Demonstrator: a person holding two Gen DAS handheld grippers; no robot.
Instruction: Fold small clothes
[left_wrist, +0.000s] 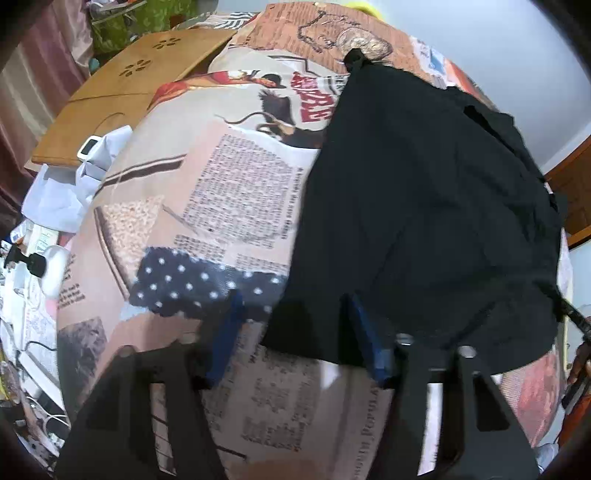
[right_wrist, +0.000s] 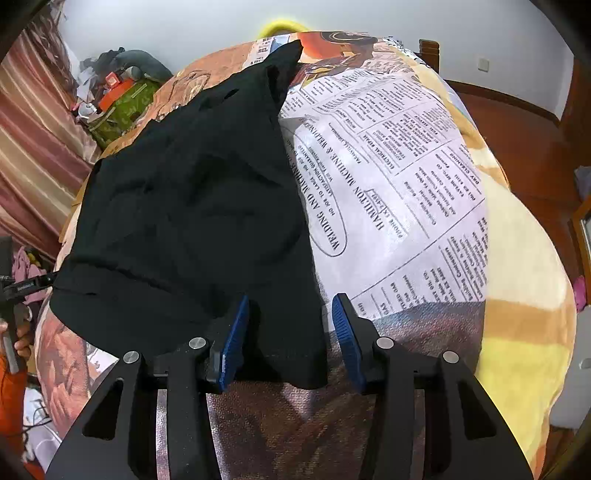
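Clothing in black, a single small garment (left_wrist: 424, 221), is spread on a bed covered by a newsprint-patterned blanket (left_wrist: 236, 192). The left gripper (left_wrist: 291, 325) is held over its near left corner with jaws partly open; a hem corner lies between the blue pads, and no pinch can be made out. The right gripper (right_wrist: 290, 325) is likewise held partly open, astride the garment's near right corner, the pads clear of the cloth. A wooden board (left_wrist: 140, 85) is seen beyond the blanket.
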